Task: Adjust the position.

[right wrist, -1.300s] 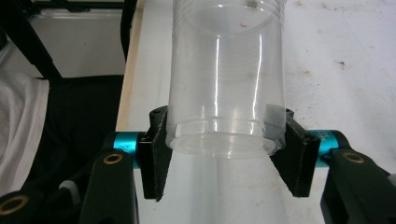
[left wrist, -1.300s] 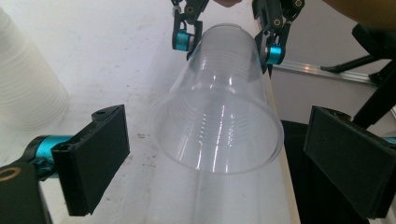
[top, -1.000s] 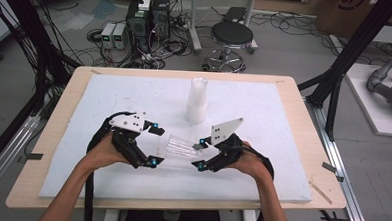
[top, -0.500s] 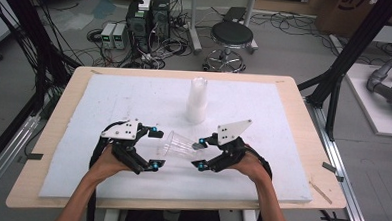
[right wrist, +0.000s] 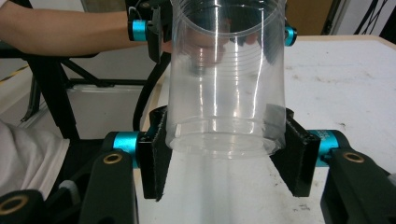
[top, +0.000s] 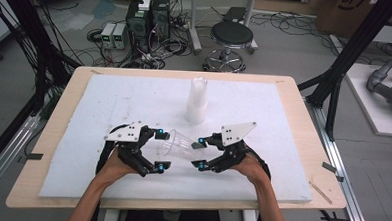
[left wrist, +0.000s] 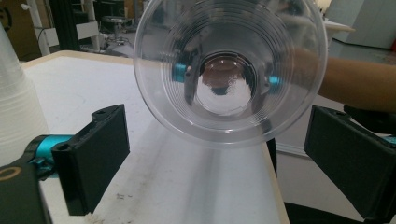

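Above a white-padded bench (top: 109,101) amid lab clutter, right gripper (top: 198,153) clamps one clear cup (top: 178,143); left gripper (top: 160,150) gapes; one cup stack (top: 197,100).

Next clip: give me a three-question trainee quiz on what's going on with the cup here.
1. True or false: the right gripper is shut on the base of the clear plastic cup.
2. The left gripper is: A) open, with the cup's rim in front of it; B) shut on the rim; C) shut on the stack of cups.
3. Is the held cup upright or lying roughly level above the white mat?

Key: 1 true. 2 A. 3 roughly level, mouth toward the left gripper.
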